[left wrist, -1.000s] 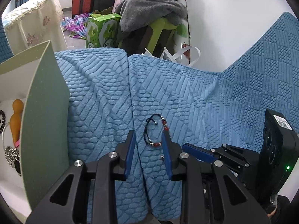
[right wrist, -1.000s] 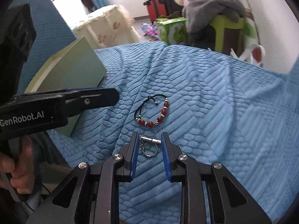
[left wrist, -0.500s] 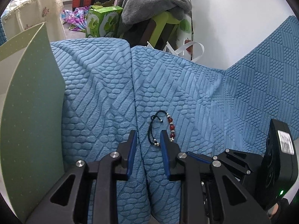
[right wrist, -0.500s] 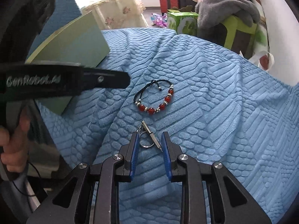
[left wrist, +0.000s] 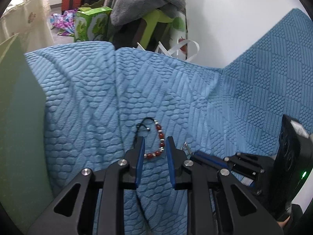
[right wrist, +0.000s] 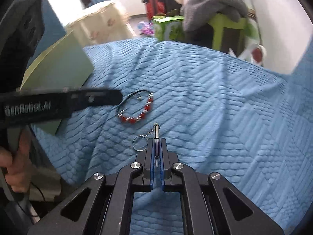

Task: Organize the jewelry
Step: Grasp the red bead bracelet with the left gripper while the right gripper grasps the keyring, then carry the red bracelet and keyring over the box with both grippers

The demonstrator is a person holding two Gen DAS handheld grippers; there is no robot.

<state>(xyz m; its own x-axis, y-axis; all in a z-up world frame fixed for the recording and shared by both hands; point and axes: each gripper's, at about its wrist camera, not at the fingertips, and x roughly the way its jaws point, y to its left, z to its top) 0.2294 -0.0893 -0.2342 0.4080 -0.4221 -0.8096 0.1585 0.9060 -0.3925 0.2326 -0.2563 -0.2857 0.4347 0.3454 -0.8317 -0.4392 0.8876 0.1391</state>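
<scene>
A red bead bracelet (left wrist: 158, 137) on a black cord lies on the blue textured blanket (left wrist: 176, 90). My left gripper (left wrist: 154, 142) is open, with its two fingers on either side of the bracelet's near part. The bracelet also shows in the right wrist view (right wrist: 137, 109), with the left gripper's finger (right wrist: 93, 98) at its left edge. My right gripper (right wrist: 156, 143) is shut on a small silver keychain rod (right wrist: 156, 135) with a chain and key ring (right wrist: 139, 144). The keychain's tip shows in the left wrist view (left wrist: 185, 145).
A pale green box lid (left wrist: 17, 133) stands upright at the left, also in the right wrist view (right wrist: 58, 74). Beyond the blanket's far edge are a green carton (left wrist: 90, 25), a green stool with grey clothes (left wrist: 148, 5) and a white wall.
My left gripper has moved forward, so its fingers now flank the bracelet. My right gripper has shut on the keychain rod, which had lain between its open fingers.
</scene>
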